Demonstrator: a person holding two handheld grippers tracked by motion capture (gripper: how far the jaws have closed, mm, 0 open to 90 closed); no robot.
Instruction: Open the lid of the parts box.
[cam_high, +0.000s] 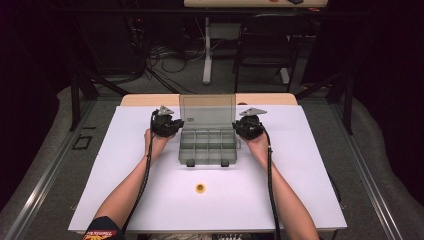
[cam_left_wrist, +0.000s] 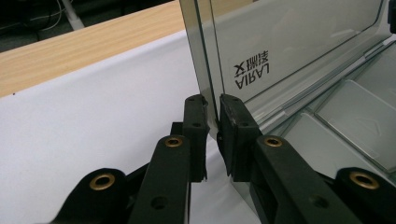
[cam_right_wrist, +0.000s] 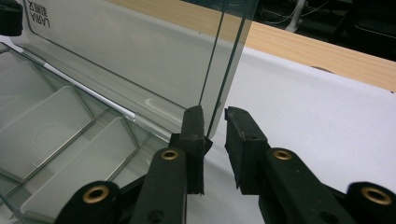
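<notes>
A clear plastic compartment box (cam_high: 207, 145) lies open in the middle of the white sheet, with its smoky lid (cam_high: 207, 106) standing upright at the back. My left gripper (cam_high: 172, 125) is at the lid's left edge. In the left gripper view the lid (cam_left_wrist: 289, 42) has its edge pinched between the two pads of that gripper (cam_left_wrist: 212, 121). My right gripper (cam_high: 243, 127) is at the lid's right edge. In the right gripper view the lid (cam_right_wrist: 140, 56) has its edge between the jaws of that gripper (cam_right_wrist: 214, 123), against the left pad, with a gap to the right pad.
A small yellow round object (cam_high: 200, 188) lies on the white sheet (cam_high: 300, 175) in front of the box. The wooden table edge (cam_high: 150, 100) shows behind the sheet. A chair (cam_high: 265, 45), a table leg and cables stand on the floor beyond.
</notes>
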